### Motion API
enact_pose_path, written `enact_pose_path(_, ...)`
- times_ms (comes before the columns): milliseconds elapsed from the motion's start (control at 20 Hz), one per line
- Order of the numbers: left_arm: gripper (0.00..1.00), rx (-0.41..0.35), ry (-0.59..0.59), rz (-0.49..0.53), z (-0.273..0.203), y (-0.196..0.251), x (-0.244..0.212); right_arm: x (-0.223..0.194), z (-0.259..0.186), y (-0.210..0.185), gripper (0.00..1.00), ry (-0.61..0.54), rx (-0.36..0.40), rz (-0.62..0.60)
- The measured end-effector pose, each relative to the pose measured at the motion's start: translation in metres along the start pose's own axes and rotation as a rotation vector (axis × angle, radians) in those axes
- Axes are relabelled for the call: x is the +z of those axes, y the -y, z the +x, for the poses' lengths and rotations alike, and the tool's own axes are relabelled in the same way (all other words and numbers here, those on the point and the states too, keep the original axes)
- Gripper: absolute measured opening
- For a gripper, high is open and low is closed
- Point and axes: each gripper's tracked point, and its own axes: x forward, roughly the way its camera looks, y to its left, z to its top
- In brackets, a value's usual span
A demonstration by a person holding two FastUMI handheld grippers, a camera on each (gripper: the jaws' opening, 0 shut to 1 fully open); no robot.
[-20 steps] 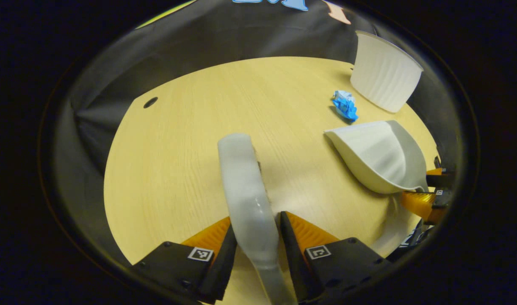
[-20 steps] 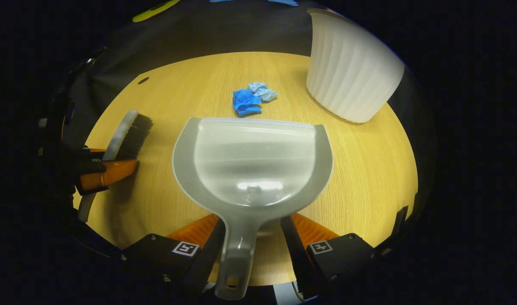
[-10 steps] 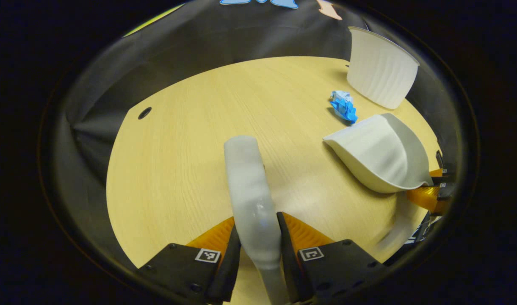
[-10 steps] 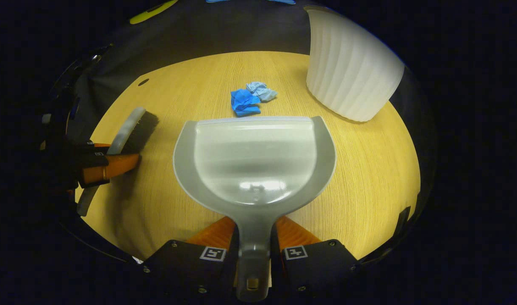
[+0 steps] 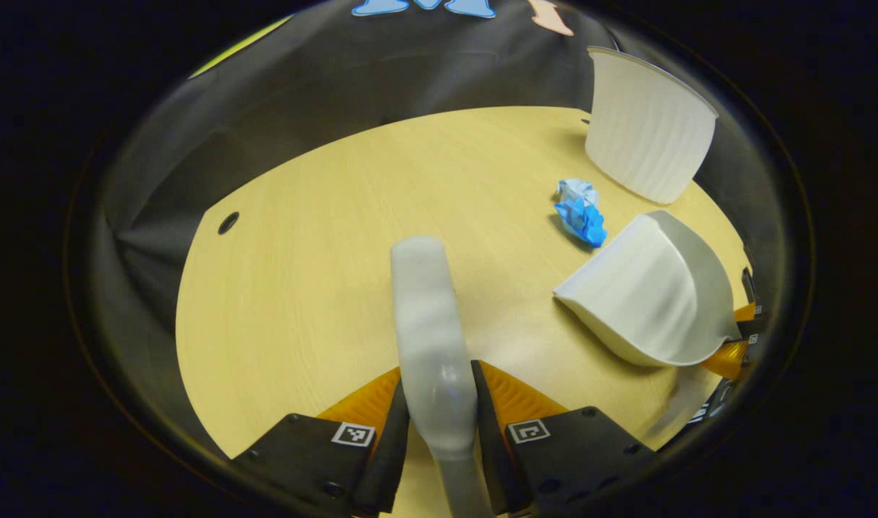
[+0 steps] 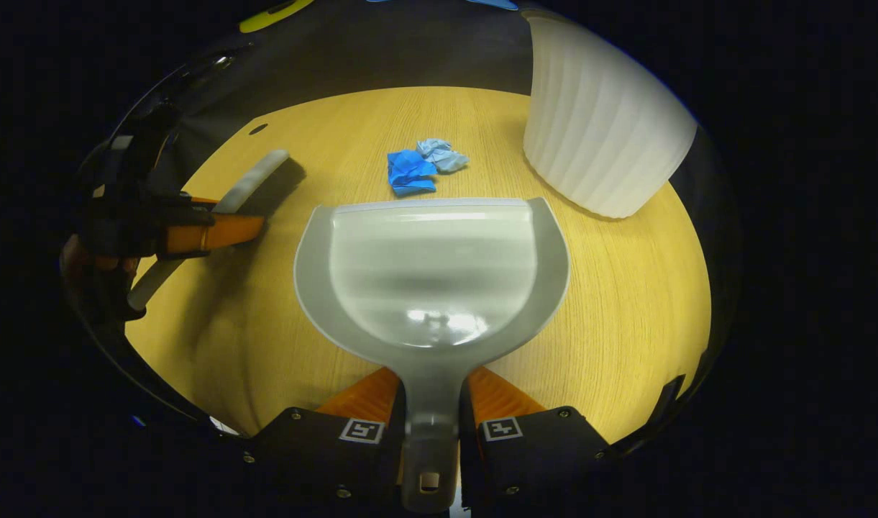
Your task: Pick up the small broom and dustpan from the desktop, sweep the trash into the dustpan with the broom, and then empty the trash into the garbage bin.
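Broom (image 5: pixel 430 331) and dustpan (image 6: pixel 431 273) clamped in left (image 5: pixel 439 424) and right hand-held gripper (image 6: pixel 430 432); blue trash (image 6: pixel 417 164) unswept, bin (image 6: pixel 604 129) not yet used

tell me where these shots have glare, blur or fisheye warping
Right gripper view: ceiling-light glare on the dustpan bowl, and the garbage bin bulges near the edge. Left gripper view: the broom handle is soft and close to the lens, the table edge curves, and the crumpled trash stays fairly sharp.
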Motion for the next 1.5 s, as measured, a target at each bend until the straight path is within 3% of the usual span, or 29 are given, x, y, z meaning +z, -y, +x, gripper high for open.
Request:
enact_pose_path(100, 0.50, 0.007, 0.011, 0.031, 0.008, 0.001, 0.016, 0.002, 0.000, 0.008, 0.35, -0.002, 0.009, -0.018)
enact_pose_path(550, 0.55, -0.039, 0.001, 0.113, 0.046, 0.027, 0.064, 0.014, 0.005, 0.038, 0.35, -0.018, 0.077, -0.118)
enact_pose_path(650, 0.50, -0.052, -0.008, 0.155, 0.053, 0.029, 0.076, 0.018, 0.007, 0.042, 0.35, -0.023, 0.092, -0.148)
enact_pose_path(850, 0.51, -0.091, -0.025, 0.293, 0.067, 0.039, 0.097, 0.022, 0.006, 0.050, 0.35, -0.036, 0.129, -0.200)
enact_pose_path(1200, 0.55, -0.249, -0.028, 0.492, 0.077, 0.084, 0.117, 0.022, 0.006, 0.057, 0.35, -0.047, 0.154, -0.257)
enact_pose_path(1300, 0.50, -0.300, -0.026, 0.514, 0.071, 0.098, 0.117, 0.023, 0.008, 0.057, 0.35, -0.039, 0.158, -0.264)
enact_pose_path(1500, 0.51, -0.400, -0.044, 0.530, 0.046, 0.128, 0.105, 0.025, 0.011, 0.056, 0.35, -0.030, 0.164, -0.273)
